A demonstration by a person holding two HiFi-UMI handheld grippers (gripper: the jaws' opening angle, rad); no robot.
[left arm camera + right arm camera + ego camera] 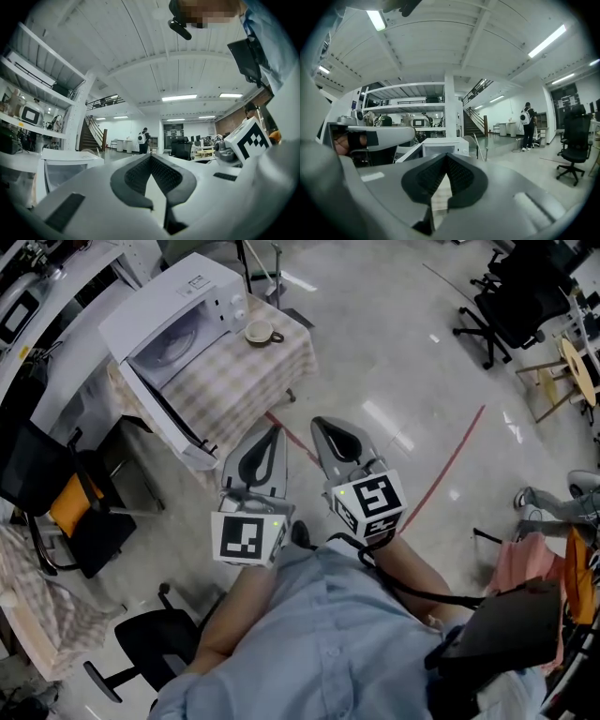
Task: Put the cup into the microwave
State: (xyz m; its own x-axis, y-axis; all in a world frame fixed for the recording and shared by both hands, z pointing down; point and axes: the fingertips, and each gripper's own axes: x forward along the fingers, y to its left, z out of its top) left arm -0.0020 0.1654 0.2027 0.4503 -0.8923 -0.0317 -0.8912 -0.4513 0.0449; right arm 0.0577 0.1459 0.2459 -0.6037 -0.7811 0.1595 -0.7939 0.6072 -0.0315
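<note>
Head view with both gripper views: the approach, before any contact. We hold the left gripper [270,439] and the right gripper [322,427] side by side over the floor [394,381], well apart from the table [281,362] and both pointing toward it. In its own view the left gripper's jaws meet at the tips with nothing between them. The right gripper's jaws are likewise closed and empty.

The cup [260,332] stands upright on the checked cloth of the table, just beside the microwave [178,310], at the side with the knobs. Neither gripper touches it.

The microwave's door [167,413] already hangs open toward us, so we judge that no opening step is needed. As far as we can see, the chamber holds nothing that would block the cup.

We judge the task barely begun, with all of the handling left:
- close the gap to the table
- open one gripper, probably the right, which is on the cup's side
- take the cup, by its wall or its handle
- carry it round the open door into the chamber
- set it down and let go
</note>
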